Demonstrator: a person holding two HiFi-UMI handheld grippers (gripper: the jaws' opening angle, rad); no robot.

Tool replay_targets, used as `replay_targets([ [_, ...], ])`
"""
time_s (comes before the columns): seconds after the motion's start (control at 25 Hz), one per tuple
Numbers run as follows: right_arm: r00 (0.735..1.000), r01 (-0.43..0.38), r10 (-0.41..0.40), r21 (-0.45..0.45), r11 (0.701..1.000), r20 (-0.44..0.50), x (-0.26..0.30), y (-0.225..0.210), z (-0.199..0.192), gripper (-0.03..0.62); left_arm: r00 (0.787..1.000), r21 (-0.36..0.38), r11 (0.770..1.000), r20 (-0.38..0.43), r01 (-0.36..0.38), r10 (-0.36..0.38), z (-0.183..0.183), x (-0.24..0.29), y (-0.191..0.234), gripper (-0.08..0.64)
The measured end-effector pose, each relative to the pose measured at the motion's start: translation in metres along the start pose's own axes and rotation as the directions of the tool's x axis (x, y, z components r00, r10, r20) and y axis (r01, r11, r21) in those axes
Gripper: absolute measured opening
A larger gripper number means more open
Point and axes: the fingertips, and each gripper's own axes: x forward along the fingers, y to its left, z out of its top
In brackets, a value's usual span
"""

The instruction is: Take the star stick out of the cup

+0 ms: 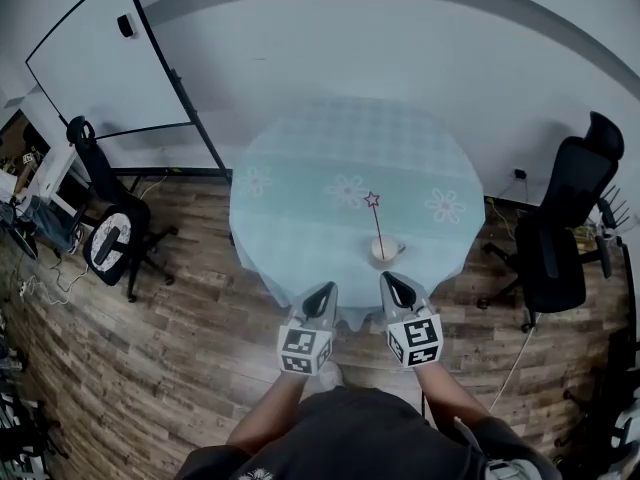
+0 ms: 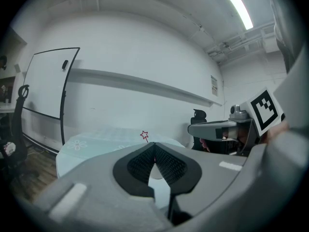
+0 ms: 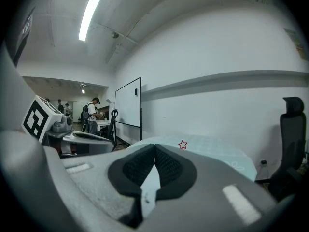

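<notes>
A thin stick topped with a red star outline [image 1: 372,199] stands upright in a small white cup [image 1: 385,250] near the front edge of the round table [image 1: 300,218], which has a pale blue flowered cloth. My left gripper [image 1: 325,290] is shut and empty, just off the table's front edge, left of the cup. Directly in front of the cup, my right gripper [image 1: 392,280] is also shut and empty. The star [image 2: 144,135] shows above the shut jaws in the left gripper view. In the right gripper view the star [image 3: 182,144] sits just right of the jaw tips.
A black office chair [image 1: 560,238] stands right of the table, another chair [image 1: 110,238] to its left. A whiteboard [image 1: 110,58] leans at the back left. The floor is wood planks. People [image 3: 91,112] stand far off in a back room.
</notes>
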Motion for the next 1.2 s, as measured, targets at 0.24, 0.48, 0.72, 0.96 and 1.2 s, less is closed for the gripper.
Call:
replay_targets([
  [0.24,0.999,0.040,-0.040,-0.005,0.999,-0.010,0.027,0.003,0.004,0.003,0.999,0.001,0.999,-0.009,0.032,-0.032,-0.003,0.013,0.031,0.005],
  [0.48,0.997,0.068,-0.069,-0.026,0.997,-0.036,0.043,0.002,-0.004,0.003,0.999,0.004,0.999,-0.016,0.047,-0.047,-0.005,0.021,0.055,0.005],
  [0.72,0.994,0.080,-0.082,-0.027,0.996,-0.075,0.053,-0.002,-0.016,0.003,0.997,-0.005,0.997,-0.014,0.072,-0.073,-0.003,0.038,0.063,0.005],
  [0.96,0.992,0.070,-0.074,-0.042,0.997,-0.104,0.071,-0.022,-0.022,0.003,0.996,-0.008,0.996,-0.034,0.083,-0.083,-0.006,0.065,0.062,0.005],
  [1.2,0.987,0.046,-0.051,-0.039,0.998,-0.152,0.097,-0.040,-0.038,0.003,0.996,-0.040,0.997,-0.063,0.061,-0.063,-0.016,0.091,0.072,0.005],
])
